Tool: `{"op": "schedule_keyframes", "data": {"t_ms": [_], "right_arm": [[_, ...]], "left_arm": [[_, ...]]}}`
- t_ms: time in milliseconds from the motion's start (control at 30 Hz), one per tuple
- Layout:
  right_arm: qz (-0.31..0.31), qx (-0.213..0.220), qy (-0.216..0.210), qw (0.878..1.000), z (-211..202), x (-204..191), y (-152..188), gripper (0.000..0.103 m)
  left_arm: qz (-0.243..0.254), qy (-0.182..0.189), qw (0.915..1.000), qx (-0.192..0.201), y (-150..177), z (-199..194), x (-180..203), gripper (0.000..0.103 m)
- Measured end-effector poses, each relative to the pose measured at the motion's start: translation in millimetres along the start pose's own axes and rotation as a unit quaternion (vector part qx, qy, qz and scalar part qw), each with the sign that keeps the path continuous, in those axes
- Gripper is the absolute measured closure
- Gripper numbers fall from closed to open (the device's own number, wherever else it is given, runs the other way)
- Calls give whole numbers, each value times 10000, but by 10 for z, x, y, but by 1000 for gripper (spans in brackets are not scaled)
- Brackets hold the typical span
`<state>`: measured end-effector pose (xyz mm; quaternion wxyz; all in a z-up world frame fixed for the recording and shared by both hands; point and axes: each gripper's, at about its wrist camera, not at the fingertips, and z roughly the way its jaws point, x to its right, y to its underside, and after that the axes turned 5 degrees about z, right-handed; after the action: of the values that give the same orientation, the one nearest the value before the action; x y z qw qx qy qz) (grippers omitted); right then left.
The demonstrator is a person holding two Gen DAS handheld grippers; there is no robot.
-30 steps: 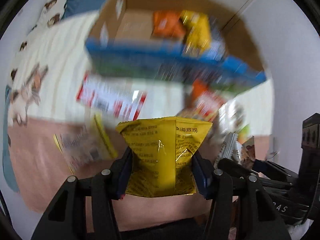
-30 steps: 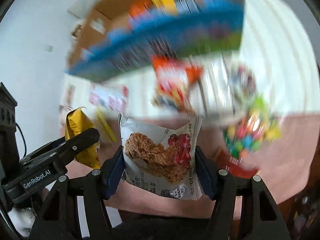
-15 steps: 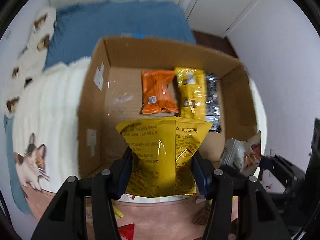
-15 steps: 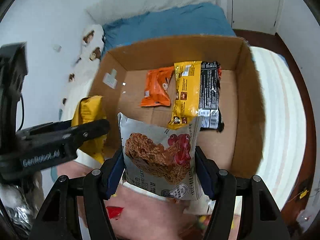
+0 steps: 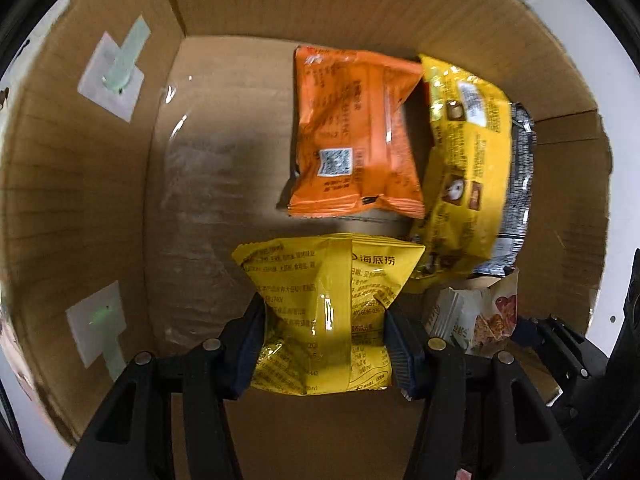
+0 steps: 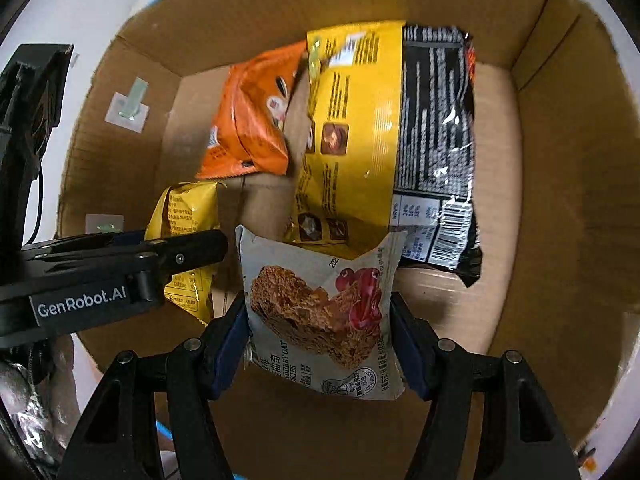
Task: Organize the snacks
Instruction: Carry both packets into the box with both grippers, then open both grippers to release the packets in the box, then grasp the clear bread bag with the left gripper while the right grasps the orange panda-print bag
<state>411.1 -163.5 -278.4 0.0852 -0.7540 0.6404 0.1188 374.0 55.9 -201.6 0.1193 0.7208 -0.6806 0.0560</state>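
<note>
- My left hand-held gripper [image 5: 325, 344] clamps a crinkled yellow foil snack pouch with black printed text [image 5: 320, 312]; its blue-padded jaws pinch the pouch's sides so the foil buckles between them.
- My right hand-held gripper [image 6: 320, 342] is closed on a pale grey cookie packet printed with a brown oat cookie and red berries [image 6: 320, 312], squeezed at both edges.
- Both hand-held grippers point down into an open brown corrugated cardboard box [image 5: 92, 208], and both held packs hang above its floor, not yet resting on it.
- On the box floor lies an orange plastic snack bag with a square code patch [image 5: 356, 136], towards the far wall.
- Just beside it, on the right in both views, lies a long yellow-and-black glossy packet with a barcode [image 6: 392, 140]; its left edge touches or slightly overlaps the orange bag.
- In the right wrist view the left hand-held gripper [image 6: 120, 276] shows at the left with the yellow pouch [image 6: 188, 232] in it, near the grey packet but apart from it.
- In the left wrist view the grey packet [image 5: 472, 316] shows at the lower right, just below the yellow-and-black packet [image 5: 468, 176].
- Two white adhesive labels with pale green tape [image 5: 114, 76] sit on the box's left inner wall.
</note>
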Motion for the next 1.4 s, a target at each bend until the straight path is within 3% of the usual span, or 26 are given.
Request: {"op": "schedule_keyframes", "data": {"t_ms": [133, 267, 300, 367, 400, 633, 900, 1067, 1200, 1300, 1400], "right_arm": [[65, -191, -69, 9998, 109, 5, -61, 33], [117, -231, 33, 9997, 69, -11, -107, 12], [108, -201, 86, 9997, 38, -18, -116, 7], [128, -209, 145, 9996, -12, -19, -144, 5], [128, -192, 170, 9996, -31, -22, -147, 5], [160, 149, 321, 9992, -420, -75, -74, 4], [182, 708, 206, 9971, -962, -192, 146, 3], [242, 1063, 10, 9940, -1309, -265, 469, 3], [311, 1205, -275, 9918, -1334, -298, 758, 3], [354, 1206, -370, 9914, -1283, -291, 1015, 3], [347, 1060, -365, 9931, -1060, -286, 1222, 3]], "left_arm": [[7, -2, 9999, -148, 41, 90, -44, 50], [-68, 101, 9997, -210, 88, 83, -96, 46], [-39, 57, 9999, -140, 96, 47, -117, 42], [41, -114, 9999, 28, 119, -67, -137, 12], [59, -141, 9999, 81, 123, -112, -140, 6], [181, -191, 9979, 589, 242, -580, -68, 5], [377, -274, 9894, 1374, 367, -1225, 233, 5], [362, -310, 9807, 1897, 700, -1532, 239, 5], [417, -431, 9740, 2183, 1078, -1719, 92, 5], [630, -909, 9678, 2262, 1468, -1667, -72, 5], [1010, -1602, 9613, 2002, 1851, -1357, -262, 5]]}}
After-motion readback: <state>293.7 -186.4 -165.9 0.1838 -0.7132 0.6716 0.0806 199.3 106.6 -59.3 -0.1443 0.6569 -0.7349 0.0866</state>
